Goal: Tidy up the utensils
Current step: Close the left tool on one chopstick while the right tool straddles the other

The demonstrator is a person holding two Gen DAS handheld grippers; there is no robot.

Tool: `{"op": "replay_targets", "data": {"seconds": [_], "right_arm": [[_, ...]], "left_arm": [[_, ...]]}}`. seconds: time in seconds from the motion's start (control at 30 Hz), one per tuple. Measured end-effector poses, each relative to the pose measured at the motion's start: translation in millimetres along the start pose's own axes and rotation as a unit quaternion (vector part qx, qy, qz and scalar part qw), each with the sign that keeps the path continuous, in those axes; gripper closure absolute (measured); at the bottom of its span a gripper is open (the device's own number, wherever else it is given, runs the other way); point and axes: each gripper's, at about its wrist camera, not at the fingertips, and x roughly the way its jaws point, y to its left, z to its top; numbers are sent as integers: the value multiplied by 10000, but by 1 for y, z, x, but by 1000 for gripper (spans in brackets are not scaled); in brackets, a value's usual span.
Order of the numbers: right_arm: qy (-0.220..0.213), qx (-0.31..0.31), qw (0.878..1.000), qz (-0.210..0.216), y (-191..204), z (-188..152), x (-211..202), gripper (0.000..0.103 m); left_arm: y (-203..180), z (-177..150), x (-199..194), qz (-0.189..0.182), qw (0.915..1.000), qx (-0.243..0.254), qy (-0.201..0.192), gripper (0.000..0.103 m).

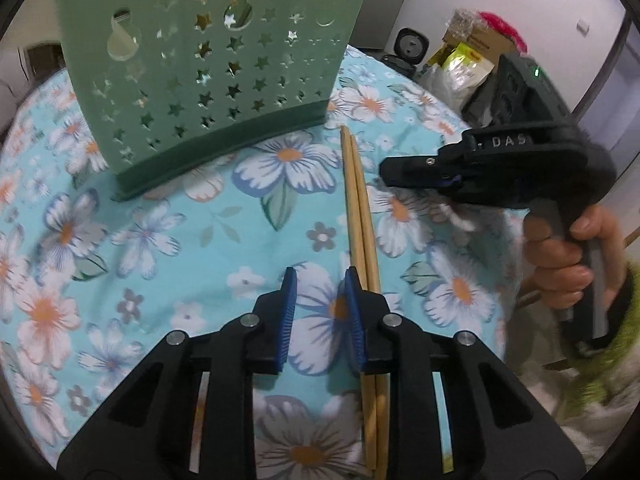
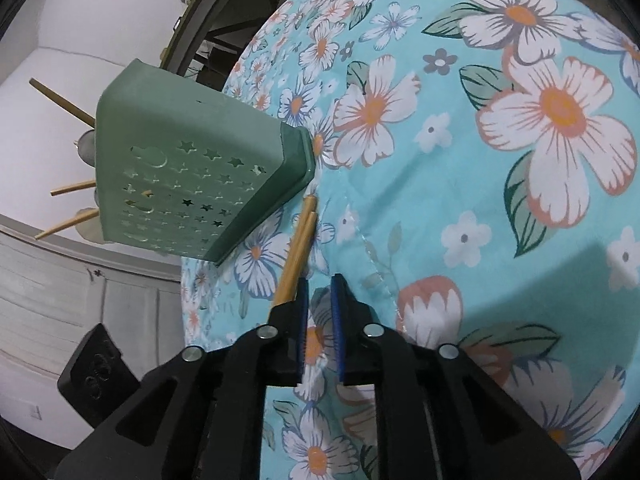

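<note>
A green utensil holder (image 1: 208, 72) with star cut-outs stands on the floral tablecloth (image 1: 168, 240); in the right wrist view the holder (image 2: 188, 184) has chopsticks and spoons sticking out of its top. A pair of wooden chopsticks (image 1: 360, 216) lies on the cloth beside the holder, running under my left gripper's right finger. My left gripper (image 1: 320, 284) is open and empty above them. My right gripper (image 2: 320, 284) is open a little with nothing between its fingers; the chopsticks (image 2: 298, 248) pass behind its left finger. It also shows in the left wrist view (image 1: 400, 172), hand-held, right of the chopsticks.
The table edge curves off at the right (image 1: 472, 120), with bags and boxes (image 1: 468, 60) beyond it. In the right wrist view the cloth edge (image 2: 188, 280) drops away left of the holder, with white cabinets (image 2: 60, 288) behind.
</note>
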Motion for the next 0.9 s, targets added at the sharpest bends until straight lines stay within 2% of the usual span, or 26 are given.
{"op": "replay_targets", "data": {"seconds": [0.07, 0.2, 0.37, 0.53, 0.73, 0.8, 0.9], "right_arm": [[6, -14, 10000, 61, 1, -1, 0, 84], [6, 2, 10000, 94, 1, -2, 0, 83], [32, 88, 9996, 254, -1, -3, -3, 76], [38, 148, 9992, 366, -2, -4, -5, 71], [40, 176, 9990, 400, -3, -8, -7, 71], [44, 184, 9990, 412, -2, -9, -7, 71], [44, 244, 9986, 466, -6, -12, -8, 71]], "left_arm": [[5, 1, 4, -276, 9993, -241, 72, 82], [12, 1, 6, -531, 9970, -545, 105, 85], [21, -2, 5, -1083, 9883, -1068, 117, 86], [21, -5, 0, -1494, 9807, -1259, 6, 86], [12, -3, 13, -1206, 9867, -1077, 155, 86], [10, -1, 18, -1196, 9871, -1057, 150, 86], [13, 2, 21, -1258, 9854, -1144, 123, 91]]}}
